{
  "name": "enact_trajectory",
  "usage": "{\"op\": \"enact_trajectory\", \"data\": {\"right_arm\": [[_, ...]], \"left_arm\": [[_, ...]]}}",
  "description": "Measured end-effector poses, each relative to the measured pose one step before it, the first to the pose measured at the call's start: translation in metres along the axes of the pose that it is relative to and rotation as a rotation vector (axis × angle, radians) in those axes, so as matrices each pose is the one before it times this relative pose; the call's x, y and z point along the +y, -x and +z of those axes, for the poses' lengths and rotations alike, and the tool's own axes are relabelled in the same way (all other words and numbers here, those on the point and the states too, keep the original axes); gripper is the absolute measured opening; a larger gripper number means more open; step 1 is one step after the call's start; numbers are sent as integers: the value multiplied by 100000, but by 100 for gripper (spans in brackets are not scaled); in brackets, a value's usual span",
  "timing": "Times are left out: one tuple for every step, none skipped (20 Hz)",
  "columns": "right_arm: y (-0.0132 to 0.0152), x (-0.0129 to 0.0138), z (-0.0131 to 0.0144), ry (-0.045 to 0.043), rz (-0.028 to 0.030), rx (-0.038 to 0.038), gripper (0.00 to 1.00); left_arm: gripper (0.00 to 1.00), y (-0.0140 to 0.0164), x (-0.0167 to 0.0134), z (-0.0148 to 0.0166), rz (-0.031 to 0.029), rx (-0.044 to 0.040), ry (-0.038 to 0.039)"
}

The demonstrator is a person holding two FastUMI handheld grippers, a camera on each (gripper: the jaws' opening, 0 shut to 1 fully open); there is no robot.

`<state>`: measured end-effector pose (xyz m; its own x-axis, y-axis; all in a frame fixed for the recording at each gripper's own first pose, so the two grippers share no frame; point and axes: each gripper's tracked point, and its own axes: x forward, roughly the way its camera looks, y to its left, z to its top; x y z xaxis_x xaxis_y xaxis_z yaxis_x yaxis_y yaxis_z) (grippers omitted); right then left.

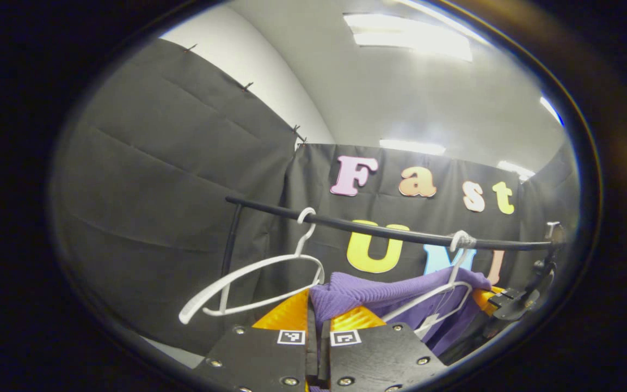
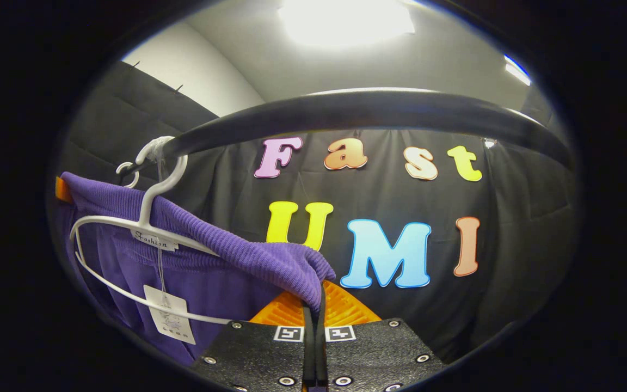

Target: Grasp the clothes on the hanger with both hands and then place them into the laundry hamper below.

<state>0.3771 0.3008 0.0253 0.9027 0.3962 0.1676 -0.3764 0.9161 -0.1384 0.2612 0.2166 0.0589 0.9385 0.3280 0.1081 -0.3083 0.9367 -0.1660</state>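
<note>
Both your grippers, left point(image 1: 318, 316) and right point(image 2: 313, 307), are pinching the purple ribbed knit top point(image 2: 248, 256) | it's draped over the white plastic hanger point(image 2: 145, 228) on the black rail point(image 2: 368, 111) | risk: yank down and the hanger snags the knit.

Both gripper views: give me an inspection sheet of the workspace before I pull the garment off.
Surface: nothing seen.
Job's things: purple ribbed knit garment draped on white plastic hanger, paper tag dangling; hamper nothing seen.
Clutter: second white plastic hanger, bare, on black metal rail.
Grippers: left gripper and right gripper each pinch a garment edge.
Cables: nothing seen.
Surroundings: black cloth wall, ceiling lights.
</note>
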Motion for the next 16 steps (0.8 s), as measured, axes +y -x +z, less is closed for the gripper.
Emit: {"op": "enact_trajectory", "data": {"right_arm": [[-87,-95,368,353,-190,-1248,0],[-338,62,198,132,317,-1167,0],[-279,-96,105,855,383,-859,0],[-69,-258,122,1630,254,-491,0],[35,-94,126,1655,40,-647,0],[66,25,169,1850,-331,-822,0],[-6,-112,72,930,-195,-383,0],[54,-22,10,-335,-142,120,0],[-47,75,-5,-649,44,107,0],[7,119,-226,-52,44,411,0],[92,-25,-238,780,-143,410,0],[165,-166,-150,699,-135,305,0],[182,-54,-151,31,-80,281,0],[145,-33,-177,-415,-349,639,0],[145,-154,-308,-124,-352,858,0],[3,-281,-341,441,-784,856,0]], "left_arm": [[0,-477,305,342,-1457,-430,233],[1,-526,268,133,-1690,779,1143],[1,-513,237,-238,-1928,1570,1474],[1,-586,166,-262,-2012,1408,1000],[7,-686,277,-377,-1994,1692,919],[1,-459,225,-270,-1758,1597,-136],[2,-557,23,-413,-1942,1268,-1054],[2,-452,84,-356,-2305,988,-1618],[2,-508,-72,-464,-2270,926,-1984],[2,-459,106,-466,-2131,1111,-1468],[2,-325,31,-561,-2616,703,-178],[2,-340,-32,-457,-2651,585,-124],[2,-351,88,-462,-2390,490,-1380],[2,-29,-70,-398,-2489,328,-2168],[2,-161,-53,-563,-1872,598,-2655],[2,-85,-86,-412,-2243,419,-2444]]}}
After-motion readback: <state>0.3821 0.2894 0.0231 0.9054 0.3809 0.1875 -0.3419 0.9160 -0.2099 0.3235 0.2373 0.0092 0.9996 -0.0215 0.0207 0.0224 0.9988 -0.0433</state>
